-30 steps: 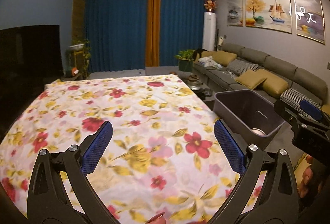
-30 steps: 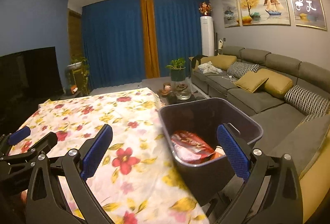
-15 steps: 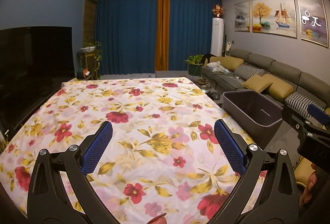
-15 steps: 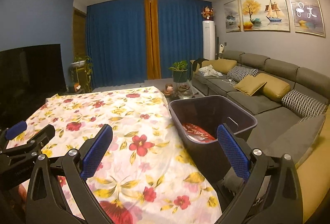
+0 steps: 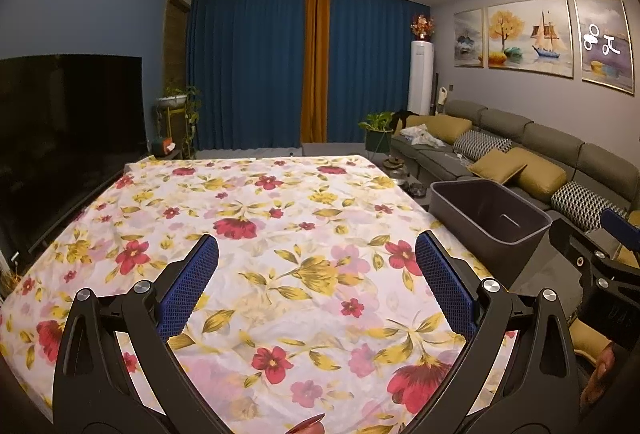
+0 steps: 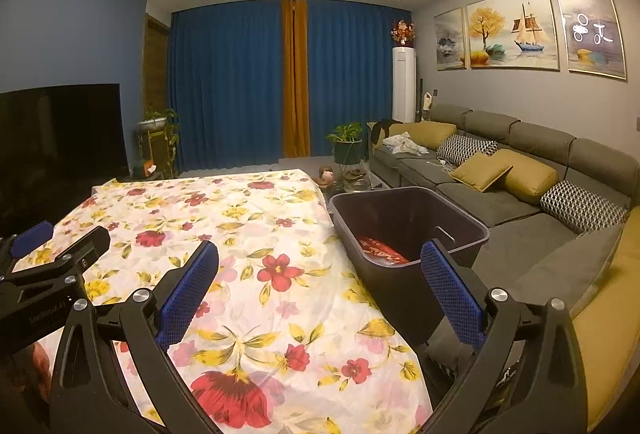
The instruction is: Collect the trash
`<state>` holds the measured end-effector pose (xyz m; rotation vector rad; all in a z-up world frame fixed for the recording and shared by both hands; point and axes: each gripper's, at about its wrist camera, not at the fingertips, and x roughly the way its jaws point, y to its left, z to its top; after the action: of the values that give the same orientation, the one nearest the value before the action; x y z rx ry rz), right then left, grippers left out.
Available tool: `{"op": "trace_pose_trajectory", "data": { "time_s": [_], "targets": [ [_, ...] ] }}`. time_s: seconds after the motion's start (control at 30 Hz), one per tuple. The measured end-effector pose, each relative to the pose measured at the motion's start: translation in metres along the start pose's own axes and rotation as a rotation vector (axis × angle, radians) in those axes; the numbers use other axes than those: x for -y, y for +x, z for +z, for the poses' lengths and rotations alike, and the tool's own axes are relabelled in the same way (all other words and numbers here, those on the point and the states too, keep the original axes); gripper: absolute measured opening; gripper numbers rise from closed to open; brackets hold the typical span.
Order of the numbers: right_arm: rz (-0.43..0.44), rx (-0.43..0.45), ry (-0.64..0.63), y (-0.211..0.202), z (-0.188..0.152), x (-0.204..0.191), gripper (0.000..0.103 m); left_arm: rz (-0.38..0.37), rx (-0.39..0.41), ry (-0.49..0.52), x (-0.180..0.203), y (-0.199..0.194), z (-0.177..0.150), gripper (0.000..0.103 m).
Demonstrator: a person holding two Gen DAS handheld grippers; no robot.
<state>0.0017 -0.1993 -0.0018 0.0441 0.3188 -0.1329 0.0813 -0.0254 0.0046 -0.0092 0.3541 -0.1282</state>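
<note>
- Left gripper [image 5: 316,266] and right gripper [image 6: 320,270]: jaws apart, empty.
- Red wrapper [image 6: 380,254] lies in bin [image 6: 472,230] off the surface's [image 5: 280,234] right edge.
- I judge it light, crinkly, slippery; pinch a loose edge.

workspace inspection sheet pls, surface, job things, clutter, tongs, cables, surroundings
surface: floral cloth covers the table, no loose items on it
job's things: dark bin beside the table's right edge, red wrapper inside
clutter: nothing seen on the cloth
grippers: left tongs open, empty; right tongs open, empty
cables: nothing seen
surroundings: grey sofa with cushions, blue curtains, television, potted plants
</note>
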Motion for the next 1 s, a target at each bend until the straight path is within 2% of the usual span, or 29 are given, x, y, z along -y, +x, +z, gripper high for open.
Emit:
{"op": "trace_pose_trajectory", "data": {
  "time_s": [1.0],
  "targets": [
    [0.006,0.025,0.007,-0.012,0.002,-0.003,0.097,-0.002,0.009,-0.005,-0.002,-0.005,-0.001,0.097]
  ]
}}
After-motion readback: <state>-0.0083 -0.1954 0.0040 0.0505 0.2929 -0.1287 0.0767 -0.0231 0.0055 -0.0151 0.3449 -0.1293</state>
